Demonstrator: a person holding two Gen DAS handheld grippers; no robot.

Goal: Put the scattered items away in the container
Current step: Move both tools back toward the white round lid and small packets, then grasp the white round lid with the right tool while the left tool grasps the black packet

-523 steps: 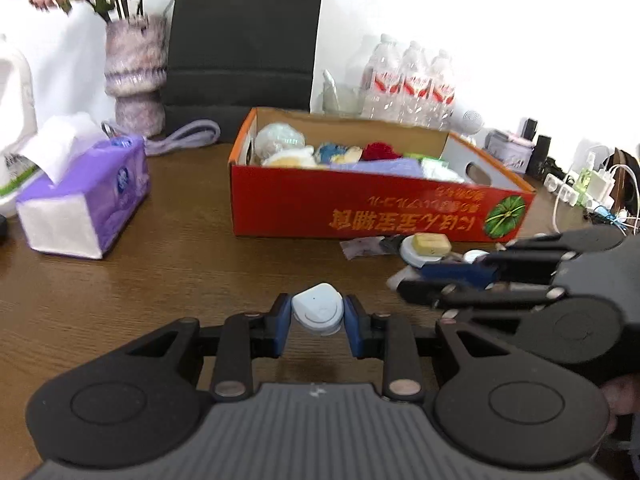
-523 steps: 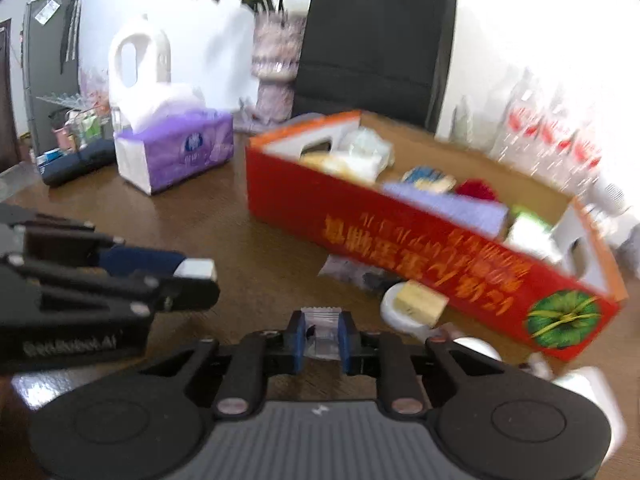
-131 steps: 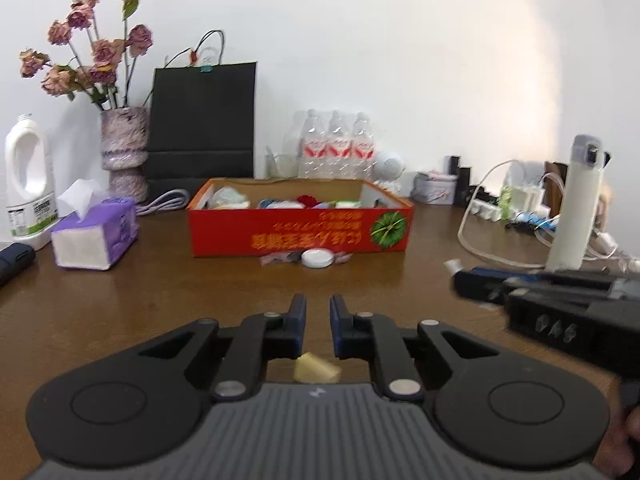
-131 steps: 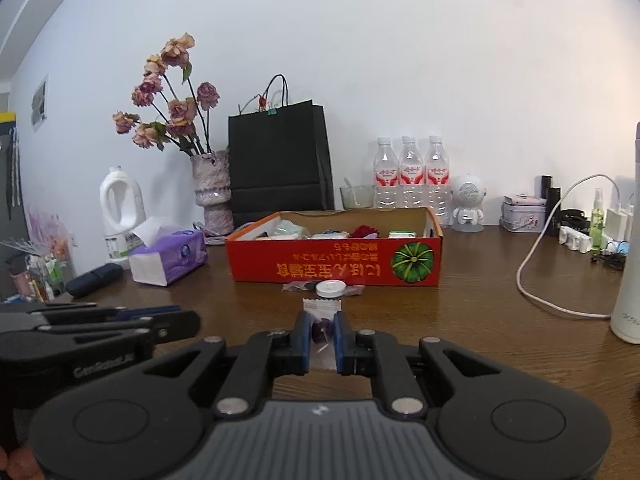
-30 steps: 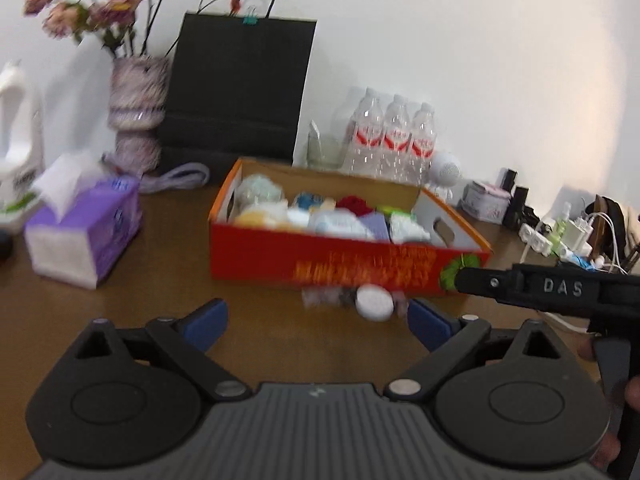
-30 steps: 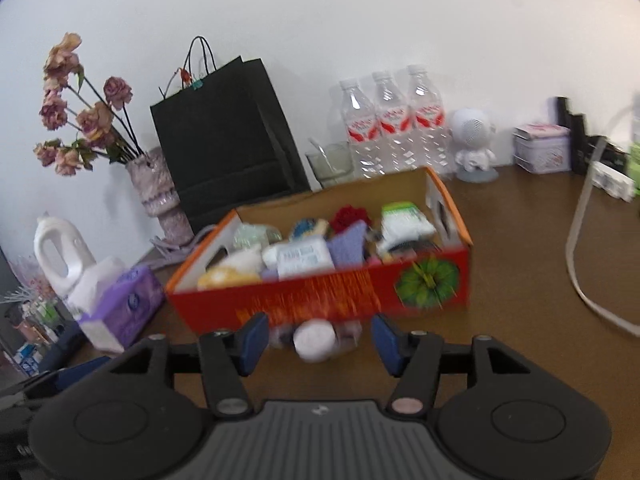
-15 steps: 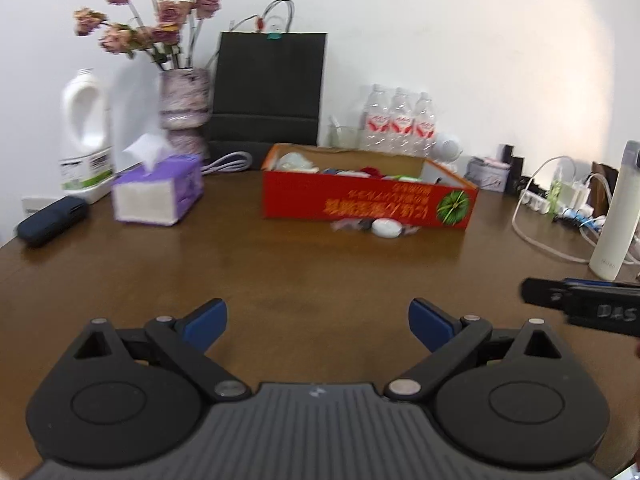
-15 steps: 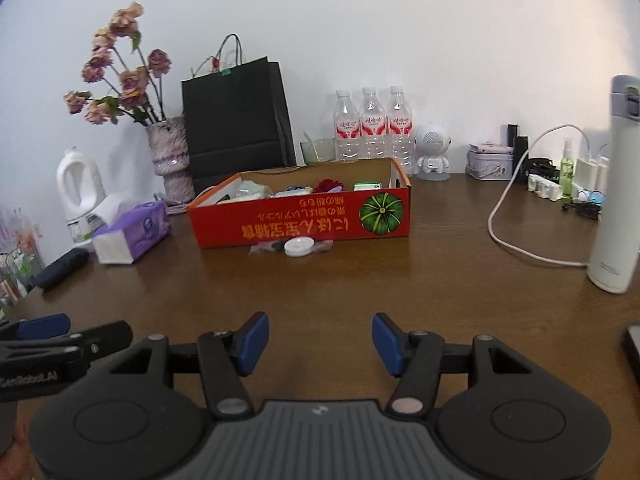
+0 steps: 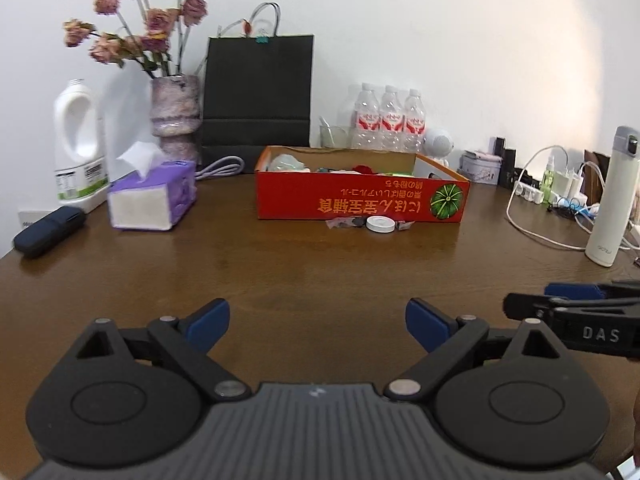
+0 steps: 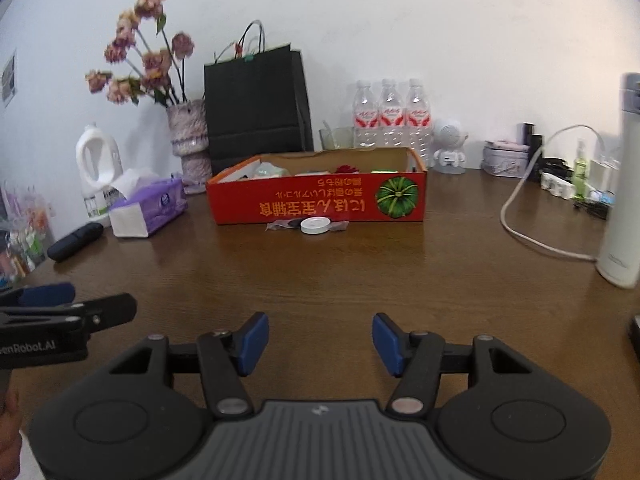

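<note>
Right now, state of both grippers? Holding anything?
Left gripper: open, empty.
Right gripper: open, empty.

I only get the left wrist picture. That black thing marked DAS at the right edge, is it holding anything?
Observer: No. That is the right gripper; its own camera shows the jaws apart, with only bare table between them.
Visitor: Is anything lying near the white flask that I can't see?
Observer: Yes. On the near side of the white flask a dark flat thing lies on the table, too cut off by the picture's edge to name.
Visitor: What does my own gripper look like from outside?
Observer: The left gripper shows side-on, with lettering ending in Robot.AI.
</note>
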